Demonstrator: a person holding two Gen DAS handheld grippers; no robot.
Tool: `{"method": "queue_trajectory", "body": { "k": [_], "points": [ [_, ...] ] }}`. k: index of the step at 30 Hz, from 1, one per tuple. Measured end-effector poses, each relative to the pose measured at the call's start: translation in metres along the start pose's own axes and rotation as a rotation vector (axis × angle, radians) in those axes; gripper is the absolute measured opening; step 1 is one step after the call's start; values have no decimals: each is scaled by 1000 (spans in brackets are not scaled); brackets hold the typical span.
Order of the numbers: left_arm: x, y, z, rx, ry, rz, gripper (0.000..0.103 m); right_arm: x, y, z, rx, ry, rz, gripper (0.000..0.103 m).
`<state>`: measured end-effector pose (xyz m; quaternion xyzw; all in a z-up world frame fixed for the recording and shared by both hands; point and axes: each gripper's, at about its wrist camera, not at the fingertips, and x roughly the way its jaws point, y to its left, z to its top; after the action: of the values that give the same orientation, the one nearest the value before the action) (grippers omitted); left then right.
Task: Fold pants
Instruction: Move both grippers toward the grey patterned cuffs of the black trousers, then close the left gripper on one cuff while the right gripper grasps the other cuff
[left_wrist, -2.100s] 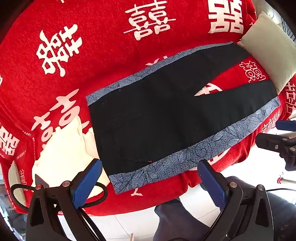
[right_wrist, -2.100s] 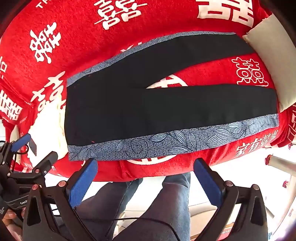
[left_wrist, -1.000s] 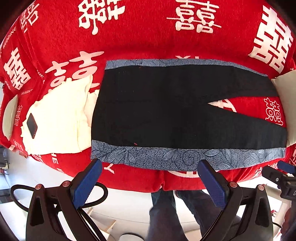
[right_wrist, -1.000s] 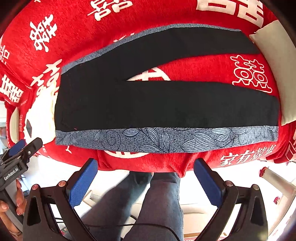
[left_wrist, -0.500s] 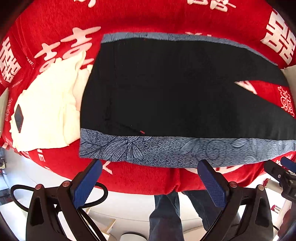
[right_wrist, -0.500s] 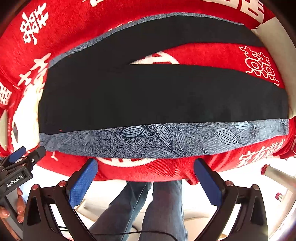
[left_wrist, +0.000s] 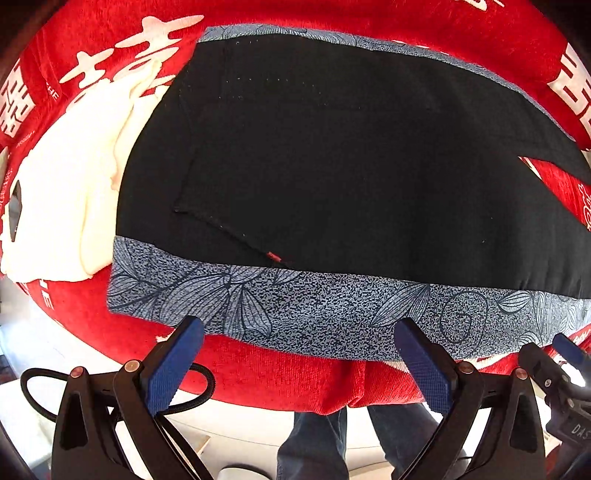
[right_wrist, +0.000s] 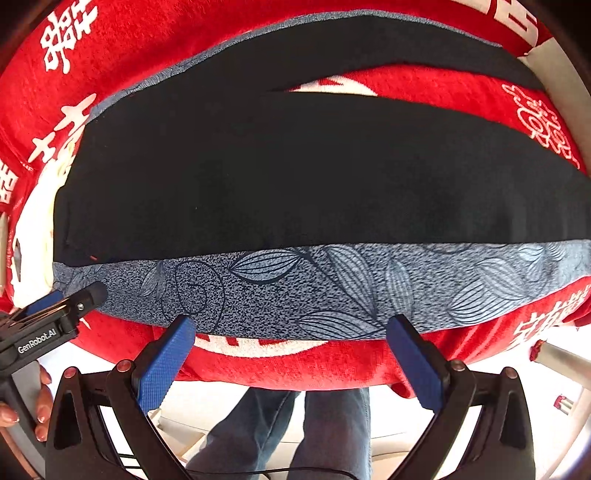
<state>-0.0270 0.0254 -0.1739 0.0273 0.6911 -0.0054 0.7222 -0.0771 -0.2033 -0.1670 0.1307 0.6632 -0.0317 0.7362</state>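
Both wide-open claws, the left claw (left_wrist: 295, 330) and right claw (right_wrist: 290, 328), have dropped closer to the black pants (left_wrist: 332, 166) lying flat on the red blanket (left_wrist: 258, 376), poised over the near patterned side stripe (right_wrist: 295, 291), so gripping seems imminent.

left gripper (left_wrist: 299, 332): black plastic frame, blue textured finger pads (left_wrist: 173, 363), copper-coloured screws, looped black cable (left_wrist: 37, 391)
right gripper (right_wrist: 291, 330): same black frame, blue pads, copper screws
marking: white "GenRobot.AI" lettering on the left gripper's side
person: blue denim jeans (right_wrist: 332, 424)
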Motion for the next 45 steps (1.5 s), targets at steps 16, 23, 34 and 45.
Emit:
{"method": "queue_trajectory", "body": {
  "k": [16, 23, 34, 45],
  "points": [
    [-3, 38, -29, -84, -48, -174, 103, 7, -30, -33, 168, -33, 441, 103],
    [9, 35, -36, -62, -25, -200, 87, 38, -24, -39, 273, -11, 554, 75],
    [14, 57, -41, -117, -7, -299, 87, 50, -35, -44, 359, -102, 690, 70],
    [27, 72, -58, -204, 53, -414, 87, 58, -27, -17, 472, -44, 771, 7]
  ]
}}
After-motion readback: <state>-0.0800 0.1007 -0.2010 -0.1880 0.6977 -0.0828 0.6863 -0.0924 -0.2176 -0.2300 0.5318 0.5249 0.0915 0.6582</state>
